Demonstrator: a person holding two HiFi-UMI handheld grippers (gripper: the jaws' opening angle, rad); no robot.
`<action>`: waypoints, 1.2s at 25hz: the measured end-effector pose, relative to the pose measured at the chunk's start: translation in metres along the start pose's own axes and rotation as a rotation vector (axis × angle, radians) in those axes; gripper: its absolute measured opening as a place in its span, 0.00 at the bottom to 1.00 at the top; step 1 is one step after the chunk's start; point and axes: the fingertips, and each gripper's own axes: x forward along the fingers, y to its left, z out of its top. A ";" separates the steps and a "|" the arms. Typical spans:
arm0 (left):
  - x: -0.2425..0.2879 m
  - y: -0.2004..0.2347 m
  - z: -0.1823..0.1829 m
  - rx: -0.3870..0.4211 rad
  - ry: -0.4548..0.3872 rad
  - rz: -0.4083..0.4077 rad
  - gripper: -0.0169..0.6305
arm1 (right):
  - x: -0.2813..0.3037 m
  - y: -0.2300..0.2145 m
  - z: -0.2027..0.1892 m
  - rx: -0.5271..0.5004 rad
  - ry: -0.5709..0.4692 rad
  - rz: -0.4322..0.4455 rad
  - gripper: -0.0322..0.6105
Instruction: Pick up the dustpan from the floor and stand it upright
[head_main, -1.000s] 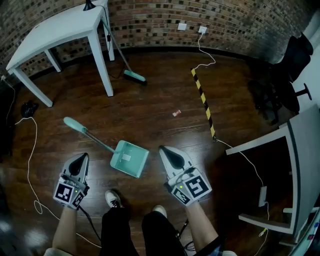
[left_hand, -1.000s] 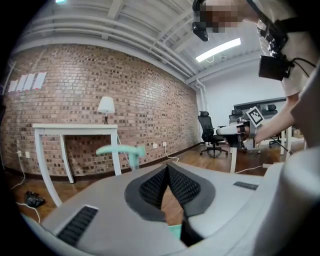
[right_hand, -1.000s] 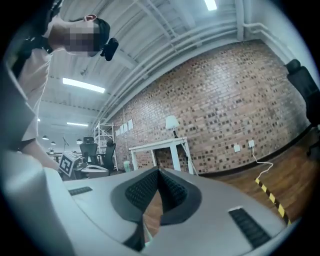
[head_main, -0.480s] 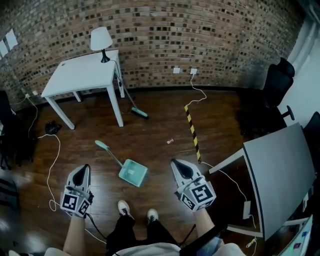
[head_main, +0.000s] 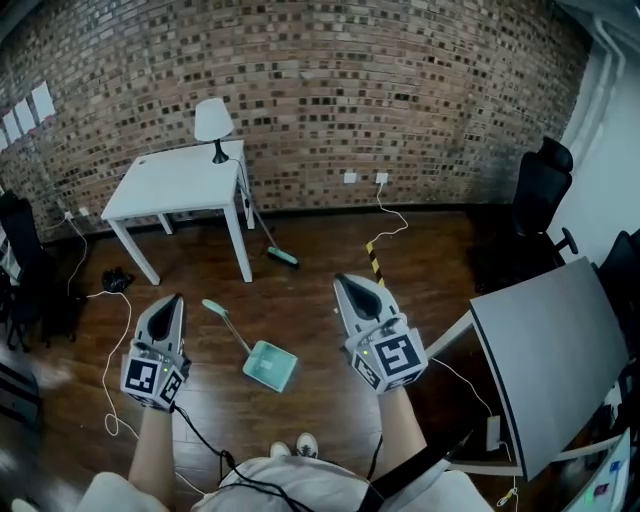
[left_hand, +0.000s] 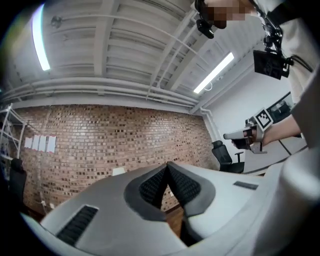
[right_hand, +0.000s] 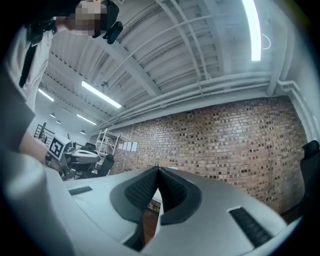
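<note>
**A:** How do the jaws of the left gripper stand?

**B:** Closed, with nothing between them. Its own view shows the ribbed pads meeting at the tip, and only the brick wall lies beyond.

**A:** And the right gripper?

**B:** The same. The jaws are together and empty, and the pads touch at the tip. Both grippers are held out roughly level in front of the person, well above the floor, and they touch nothing.

**A:** Where is the dustpan?

**B:** It lies flat on the dark wooden floor. In the head view it sits between the two grippers, just ahead of the person's shoes. It is pale green. Its long handle runs up and to the left toward the white table and ends in a thicker grip.

**A:** Is anything in the pan?

**B:** It is too small to tell.

**A:** What else is near it?

**B:** A broom with a green head stands beside the table's leg, its head on the floor. A white lamp stands on the table's far corner. A yellow-and-black strip lies on the floor beyond the right gripper. None of these touches the dustpan.
</note>
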 end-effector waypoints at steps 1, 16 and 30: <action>0.002 -0.001 0.006 -0.006 -0.013 0.001 0.04 | 0.001 0.004 0.000 -0.009 0.006 0.008 0.04; -0.039 -0.020 -0.005 -0.046 0.021 -0.078 0.04 | -0.031 0.042 -0.019 -0.008 0.121 -0.079 0.04; -0.143 -0.110 -0.008 -0.075 0.105 -0.061 0.02 | -0.156 0.081 -0.021 0.065 0.160 -0.102 0.04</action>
